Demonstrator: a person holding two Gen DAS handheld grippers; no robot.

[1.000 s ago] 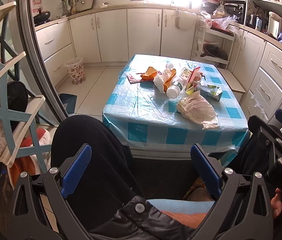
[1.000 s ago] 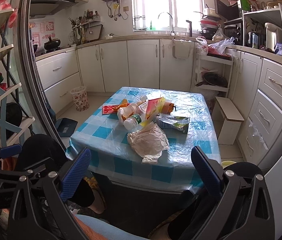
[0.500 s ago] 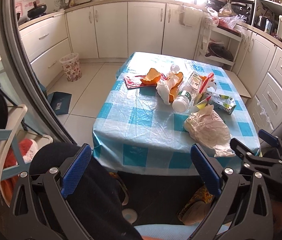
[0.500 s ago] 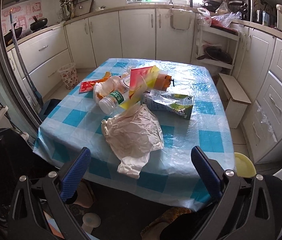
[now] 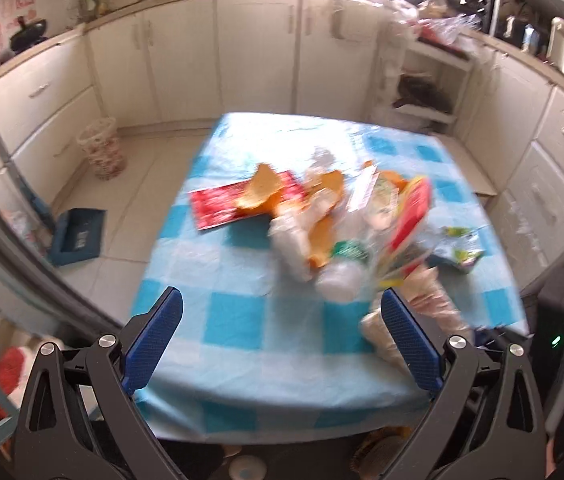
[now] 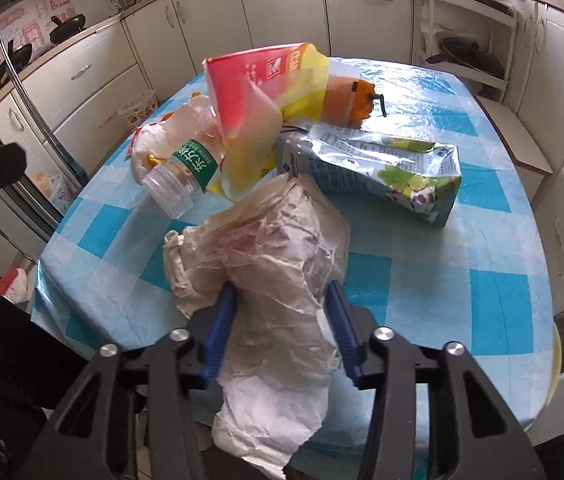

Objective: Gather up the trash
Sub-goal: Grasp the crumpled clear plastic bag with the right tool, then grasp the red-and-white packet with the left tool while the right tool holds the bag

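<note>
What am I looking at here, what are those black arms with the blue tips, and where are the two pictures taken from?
No robot here: a person holds a hand tool with two blue-padded fingers in each hand, and a wide-angle camera on each tool looks forward along its fingers. One picture is from the left tool, one from the right.

Both look down on a kitchen table with a blue checked cloth, strewn with trash: a crumpled paper wrapper, an empty water bottle, a squashed drink carton, a red and yellow bag and a red packet.

The right gripper is closing its jaws around the wrapper, which sits between them. The left gripper is open and holds nothing.
</note>
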